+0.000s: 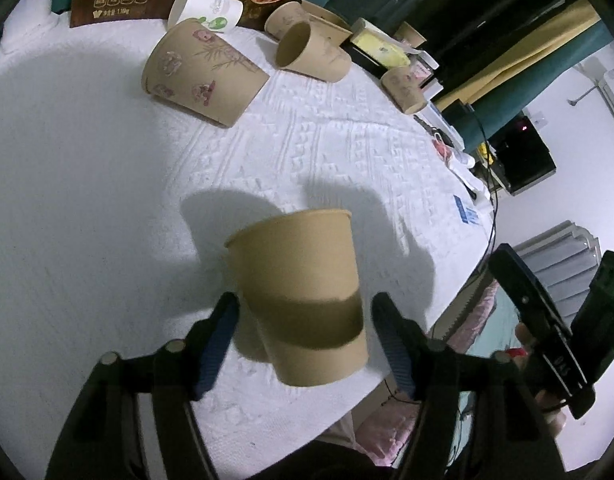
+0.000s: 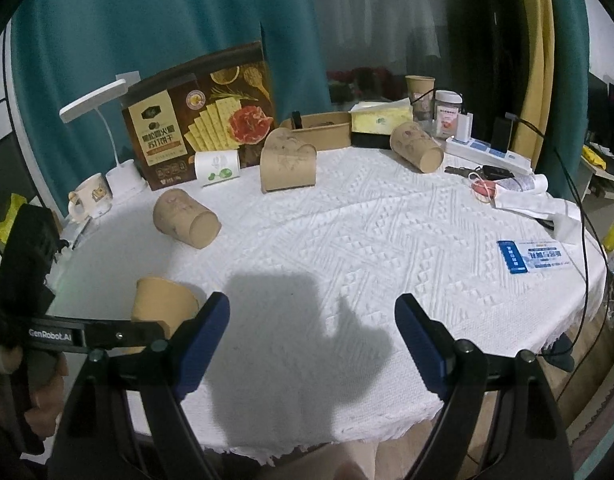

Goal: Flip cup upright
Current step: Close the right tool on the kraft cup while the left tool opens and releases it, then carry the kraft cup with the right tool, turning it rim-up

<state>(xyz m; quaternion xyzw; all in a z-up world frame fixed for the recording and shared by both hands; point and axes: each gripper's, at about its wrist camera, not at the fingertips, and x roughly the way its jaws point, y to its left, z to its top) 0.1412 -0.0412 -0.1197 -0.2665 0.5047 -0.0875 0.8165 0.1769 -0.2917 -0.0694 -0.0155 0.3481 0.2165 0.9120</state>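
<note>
One plain brown paper cup (image 1: 303, 296) stands rim-up on the white textured cloth (image 1: 107, 160) near the counter's front edge, between the left gripper's (image 1: 305, 338) blue pads. Jaws are parted; a gap shows on the right side, left pad is just beside the wall, contact unclear. Reads as released. Right gripper (image 2: 313, 340) is spread wide over bare cloth with nothing between its fingers, and the same cup sits off to its left. Further back, a printed paper cup (image 1: 203, 74) lies on its side, another brown cup (image 1: 311, 52) lies beyond it with its mouth showing, and a cracker box (image 2: 199, 120) stands against the teal curtain (image 2: 127, 20).
</note>
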